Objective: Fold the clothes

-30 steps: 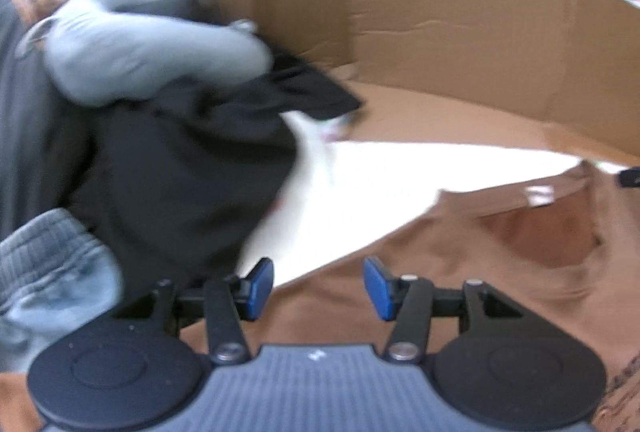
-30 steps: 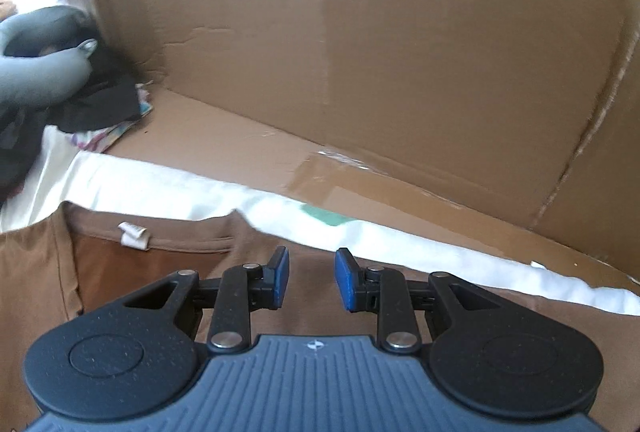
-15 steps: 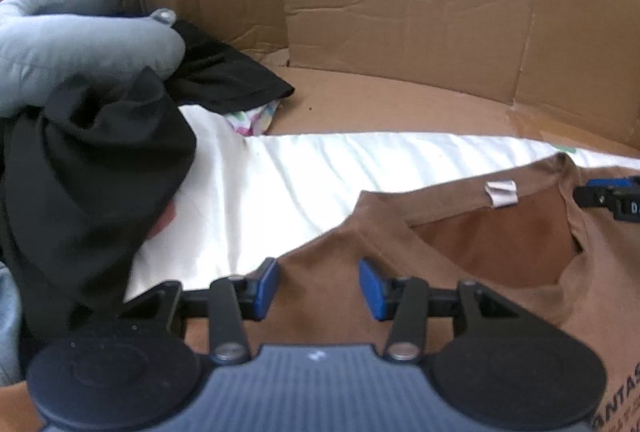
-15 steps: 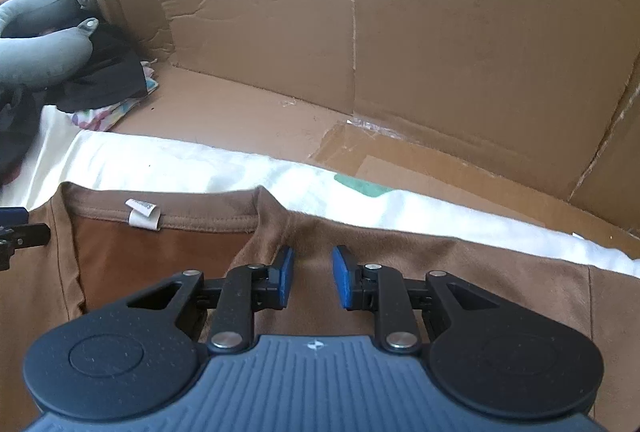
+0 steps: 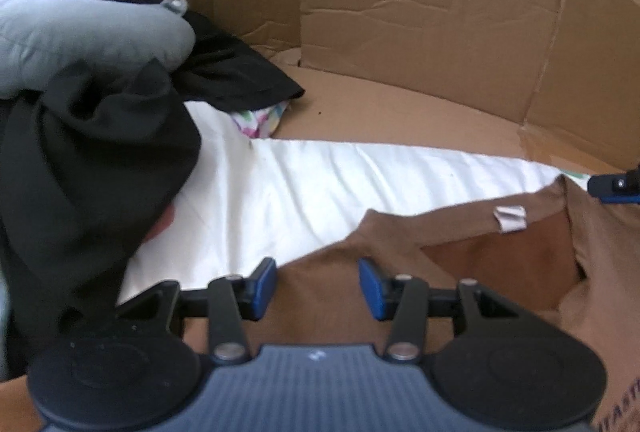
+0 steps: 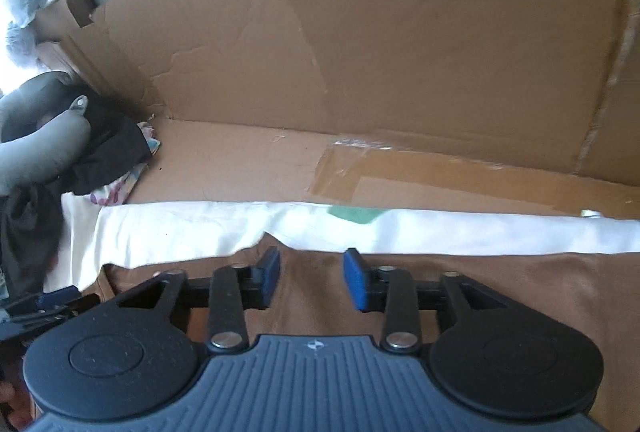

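Brown T-shirt (image 5: pixel 500 264) lies spread on a white sheet (image 5: pixel 320 188), both grippers poised at its shoulders for the first fold.

The left gripper (image 5: pixel 318 282) angles down over one shoulder, jaws apart and pinching nothing; the right gripper (image 6: pixel 310 282), beside the collar, is opening over the fabric. Next, by appearances, each must close on cloth before lifting.
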Motion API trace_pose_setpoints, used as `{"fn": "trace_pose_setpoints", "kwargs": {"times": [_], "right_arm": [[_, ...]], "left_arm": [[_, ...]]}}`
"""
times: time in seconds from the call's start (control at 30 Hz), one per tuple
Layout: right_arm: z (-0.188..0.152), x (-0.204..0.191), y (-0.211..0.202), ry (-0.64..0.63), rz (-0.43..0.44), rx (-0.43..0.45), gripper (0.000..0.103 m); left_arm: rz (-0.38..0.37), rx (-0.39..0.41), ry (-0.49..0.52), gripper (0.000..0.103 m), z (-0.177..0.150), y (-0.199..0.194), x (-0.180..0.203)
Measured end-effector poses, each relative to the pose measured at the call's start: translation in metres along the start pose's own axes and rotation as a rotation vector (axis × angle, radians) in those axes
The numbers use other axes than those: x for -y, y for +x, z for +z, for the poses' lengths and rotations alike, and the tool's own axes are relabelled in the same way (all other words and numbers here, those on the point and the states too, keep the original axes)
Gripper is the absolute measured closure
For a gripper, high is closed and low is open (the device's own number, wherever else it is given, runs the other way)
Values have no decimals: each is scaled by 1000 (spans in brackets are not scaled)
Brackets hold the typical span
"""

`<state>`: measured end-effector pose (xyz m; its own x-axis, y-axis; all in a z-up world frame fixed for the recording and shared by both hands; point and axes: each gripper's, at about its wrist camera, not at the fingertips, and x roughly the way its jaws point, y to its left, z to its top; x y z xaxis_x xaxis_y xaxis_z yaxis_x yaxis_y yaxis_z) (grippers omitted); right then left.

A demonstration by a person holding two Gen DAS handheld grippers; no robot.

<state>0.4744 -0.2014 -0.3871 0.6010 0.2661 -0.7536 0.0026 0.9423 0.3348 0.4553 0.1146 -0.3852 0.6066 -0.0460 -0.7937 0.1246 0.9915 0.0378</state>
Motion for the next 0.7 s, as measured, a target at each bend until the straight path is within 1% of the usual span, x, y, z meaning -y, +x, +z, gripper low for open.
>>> {"fn": "trace_pose_setpoints", "kwargs": {"times": [0.07, 0.13, 0.2, 0.27, 0.33, 0.43, 0.57, 0.7], "right_arm": [[-3, 5, -16, -51, 24, -25, 57], [-7, 11, -33, -107, 51, -55, 57], [-10, 17, -53, -163, 70, -79, 55], [-13, 30, -79, -184, 73, -85, 51], [-19, 44, -106, -177, 70, -78, 51], [-33, 64, -144, -155, 55, -64, 49], [-54, 86, -192, -138, 25, -51, 49], [-69, 97, -255, -100, -10, -36, 48]], "left_arm": [[-22, 6, 13, 53, -1, -14, -2], [-35, 7, 27, 50, -4, -32, -6], [-51, 15, 36, 44, -9, -52, -10], [-42, 24, 56, 44, -18, -71, -12], [-28, 27, 84, 44, -27, -89, -12], [-26, 8, 73, 44, -44, -115, -16], [-6, -27, 71, 44, -65, -146, -18], [5, -85, 27, 44, -75, -186, -23]]}}
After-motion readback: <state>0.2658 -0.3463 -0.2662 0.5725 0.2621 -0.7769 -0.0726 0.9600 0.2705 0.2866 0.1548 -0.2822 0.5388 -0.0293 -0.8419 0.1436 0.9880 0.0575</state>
